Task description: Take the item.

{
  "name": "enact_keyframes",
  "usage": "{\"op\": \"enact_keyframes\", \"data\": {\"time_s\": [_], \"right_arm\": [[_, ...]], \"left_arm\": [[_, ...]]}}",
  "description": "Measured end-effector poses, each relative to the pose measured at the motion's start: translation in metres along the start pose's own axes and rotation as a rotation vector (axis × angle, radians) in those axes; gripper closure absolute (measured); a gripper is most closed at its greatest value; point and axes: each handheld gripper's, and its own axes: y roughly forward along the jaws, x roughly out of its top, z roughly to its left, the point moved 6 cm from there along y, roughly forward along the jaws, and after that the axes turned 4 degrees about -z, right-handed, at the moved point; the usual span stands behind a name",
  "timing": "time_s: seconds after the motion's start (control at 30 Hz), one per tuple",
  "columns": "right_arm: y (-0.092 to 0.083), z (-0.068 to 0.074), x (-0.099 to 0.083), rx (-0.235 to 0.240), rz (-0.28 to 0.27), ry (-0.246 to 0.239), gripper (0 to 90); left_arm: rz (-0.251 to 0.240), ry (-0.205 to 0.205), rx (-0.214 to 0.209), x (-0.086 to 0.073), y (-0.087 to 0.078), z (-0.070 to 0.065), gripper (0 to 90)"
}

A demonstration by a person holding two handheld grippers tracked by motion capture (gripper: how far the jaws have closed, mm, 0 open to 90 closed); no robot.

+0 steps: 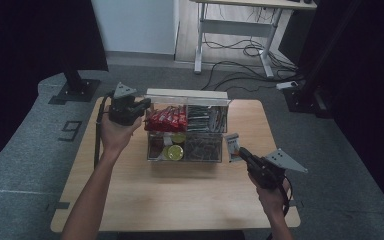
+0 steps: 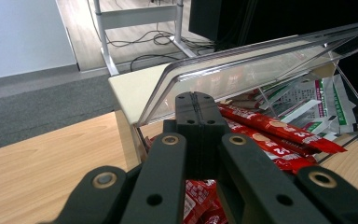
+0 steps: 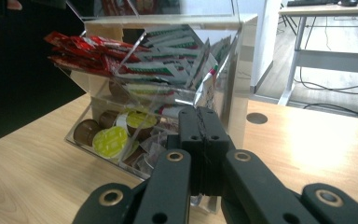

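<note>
Table [image 1: 180, 195]: we work at a light wooden top; a clear box [image 1: 187, 131] stands near its far middle.
Clear box: we see four compartments; its lid [image 2: 242, 77] slopes up at the back.
Red packets [image 1: 166, 119]: they fill the upper left compartment.
Green-and-white packets [image 1: 206, 119]: they lie in the upper right compartment, beside the red ones.
Round capsules [image 1: 174, 150]: they sit in the lower left part, two with yellow-green tops facing us.
Loose packet [image 1: 233, 147]: it lies on the table just beside the box's right wall, at the tip of our right gripper.
Left gripper [image 1: 143, 106]: we hold it at the box's left end above the red packets, jaws pressed together with nothing between them.
Right gripper [image 1: 243, 152]: jaws closed tight and empty, pointing at the box's near right corner.
</note>
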Motion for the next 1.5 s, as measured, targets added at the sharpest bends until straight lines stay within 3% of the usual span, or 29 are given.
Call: {"op": "enact_keyframes", "data": {"time_s": [0.7,1.5], "right_arm": [[0.002,-0.018,-0.053,-0.027,0.101,0.03,89.6],[0.019,-0.039,-0.117,-0.069,0.236,0.114,89.6]], "left_arm": [[0.0,-0.003,-0.005,0.0,0.0,0.0,90.0],[0.008,0.009,0.0,0.0,0.001,-0.001,90.0]]}}
